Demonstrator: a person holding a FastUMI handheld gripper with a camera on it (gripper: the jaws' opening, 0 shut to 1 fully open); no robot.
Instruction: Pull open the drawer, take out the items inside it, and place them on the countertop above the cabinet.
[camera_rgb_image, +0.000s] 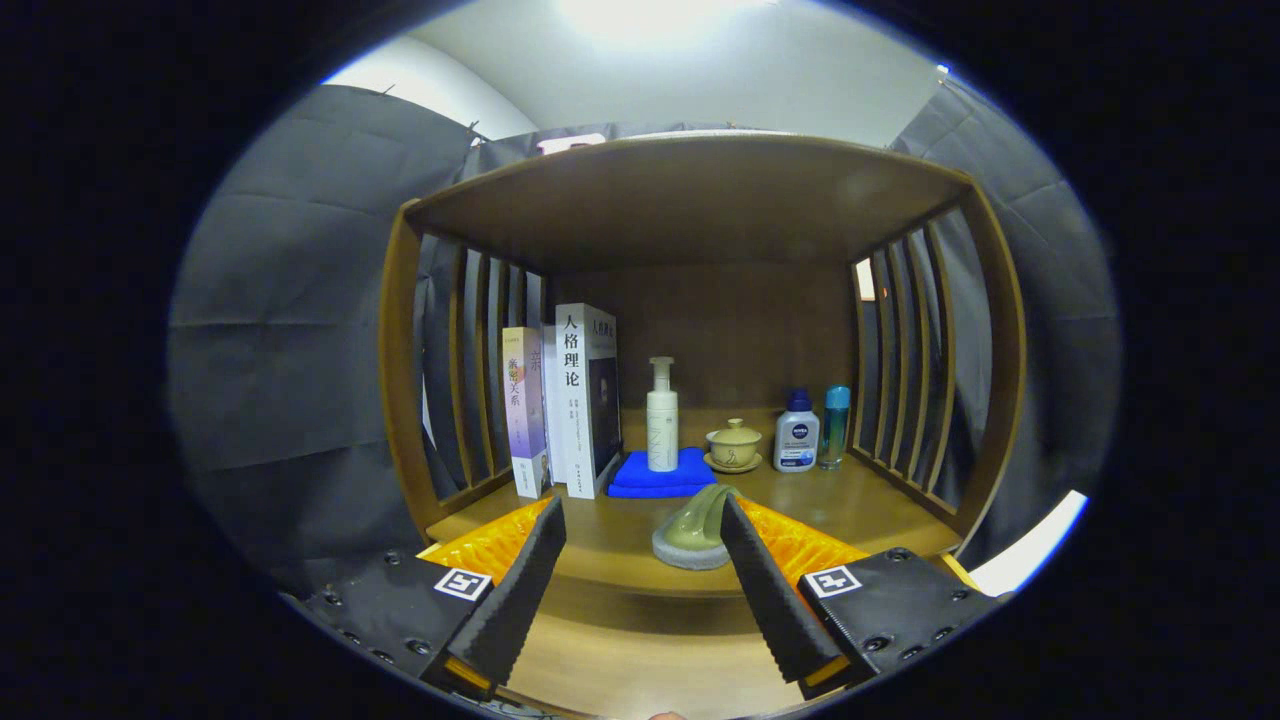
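The claw (640, 530) stands wide open, holding nothing. Just ahead, beside its right finger, an olive-green handled scrubbing brush (692, 530) lies on the brown wooden tabletop (860, 505).

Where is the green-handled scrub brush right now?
In the gripper view, the scrub brush lies on the countertop near its front edge, just ahead of the open fingers and against the right one, in front of the blue cloth.
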